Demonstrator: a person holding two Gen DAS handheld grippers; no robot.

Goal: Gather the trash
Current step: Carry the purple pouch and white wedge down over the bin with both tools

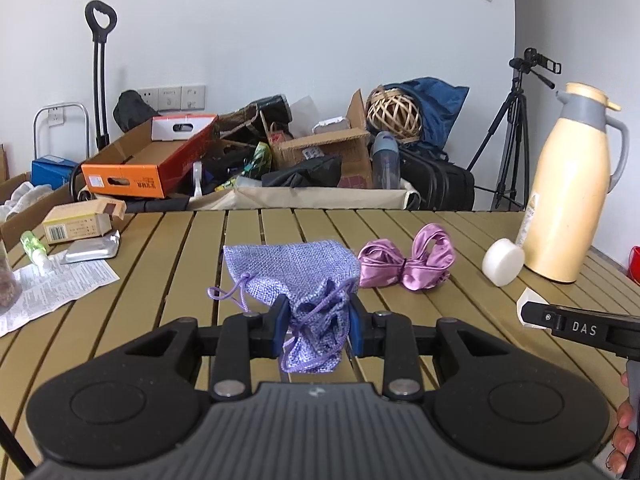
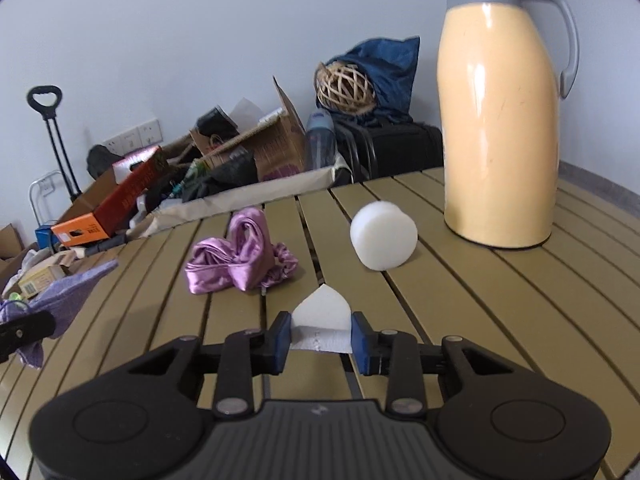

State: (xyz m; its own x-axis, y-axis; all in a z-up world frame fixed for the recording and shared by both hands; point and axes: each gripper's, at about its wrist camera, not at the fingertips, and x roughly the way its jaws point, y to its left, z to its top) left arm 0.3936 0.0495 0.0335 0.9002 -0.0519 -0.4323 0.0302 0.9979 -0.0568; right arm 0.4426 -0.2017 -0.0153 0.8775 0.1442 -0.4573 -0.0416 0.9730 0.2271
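Observation:
My left gripper (image 1: 318,330) is shut on the gathered neck of a lavender drawstring pouch (image 1: 296,272) that lies on the slatted table (image 1: 180,280). My right gripper (image 2: 320,340) is shut on a white wedge-shaped piece of foam (image 2: 320,314) just above the table (image 2: 480,320). A white foam cylinder (image 2: 382,236) lies on its side past the wedge. A pink satin bundle (image 2: 240,252) lies to its left; it also shows in the left wrist view (image 1: 404,262). The right gripper (image 1: 580,326) shows at the right of the left wrist view.
A tall cream thermos jug (image 2: 500,120) stands at the right. A printed leaflet (image 1: 52,288), a foil pack (image 1: 90,248), a small carton (image 1: 76,224) and a green bottle (image 1: 34,246) lie at the left. Cluttered boxes (image 1: 160,160) and a tripod (image 1: 516,132) stand beyond the table.

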